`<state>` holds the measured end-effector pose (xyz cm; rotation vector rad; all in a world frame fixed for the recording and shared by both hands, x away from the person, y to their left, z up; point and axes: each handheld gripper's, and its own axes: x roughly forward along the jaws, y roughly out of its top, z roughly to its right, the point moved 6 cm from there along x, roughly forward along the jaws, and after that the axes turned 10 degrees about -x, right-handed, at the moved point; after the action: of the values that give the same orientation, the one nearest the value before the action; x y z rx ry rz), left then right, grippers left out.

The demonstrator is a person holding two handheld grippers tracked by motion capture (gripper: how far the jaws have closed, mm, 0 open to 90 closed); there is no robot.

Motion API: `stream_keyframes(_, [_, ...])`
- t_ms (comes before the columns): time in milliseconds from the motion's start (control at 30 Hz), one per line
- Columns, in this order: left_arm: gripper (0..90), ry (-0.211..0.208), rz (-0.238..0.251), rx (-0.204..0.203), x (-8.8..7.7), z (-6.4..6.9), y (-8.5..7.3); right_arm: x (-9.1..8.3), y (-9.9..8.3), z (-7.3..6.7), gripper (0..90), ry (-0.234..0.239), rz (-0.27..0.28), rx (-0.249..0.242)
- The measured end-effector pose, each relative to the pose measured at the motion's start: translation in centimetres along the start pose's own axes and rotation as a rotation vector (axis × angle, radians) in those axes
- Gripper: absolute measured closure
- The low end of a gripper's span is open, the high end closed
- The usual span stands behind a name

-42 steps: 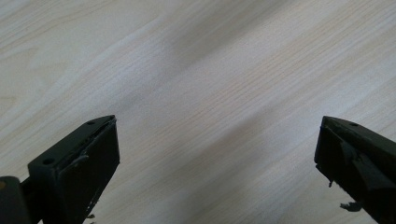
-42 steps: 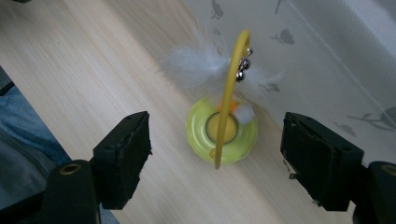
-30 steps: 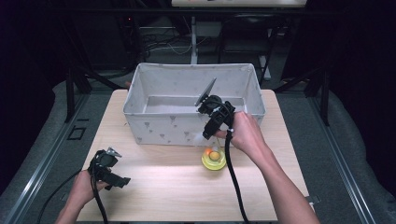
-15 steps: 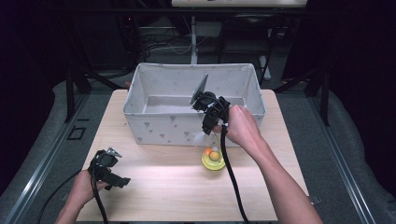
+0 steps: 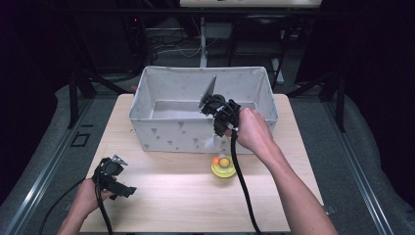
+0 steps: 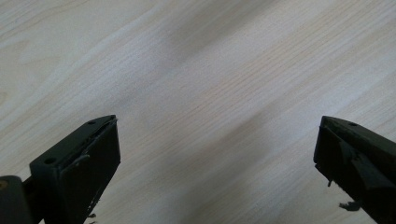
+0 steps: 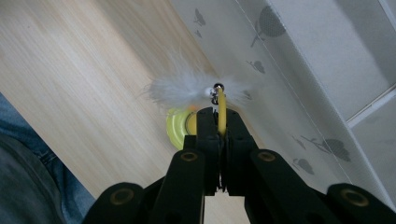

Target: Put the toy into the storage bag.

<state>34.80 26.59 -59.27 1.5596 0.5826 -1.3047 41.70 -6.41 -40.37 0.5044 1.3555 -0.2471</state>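
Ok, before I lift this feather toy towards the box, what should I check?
1. Grip: the right gripper has just been closing its jaws and is shut on the yellow stalk below the feather: ok.
2. Base flat on the table, not yet lifted: ok.
3. Box open on top, right behind the toy: ok.
4. Left gripper open over bare table, well away from the toy: ok.
5. Cable hangs right beside the base and may drag on it: not ok.
6. Stalk fixed firmly to base: cannot tell.
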Motion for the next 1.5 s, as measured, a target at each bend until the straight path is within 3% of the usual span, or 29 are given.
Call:
stream_keyframes(633, [1.2,0.001,-0.016,0.014,0.2,0.1,-0.1,-1.0,-0.3,-0.2,88.2,0.031,-0.011,-0.030])
stream_keyframes(1500, [1.3,0.001,-0.012,0.015,0.2,0.1,-0.1,-3.9,0.4,-0.7,88.1,0.046,0.003,-0.083])
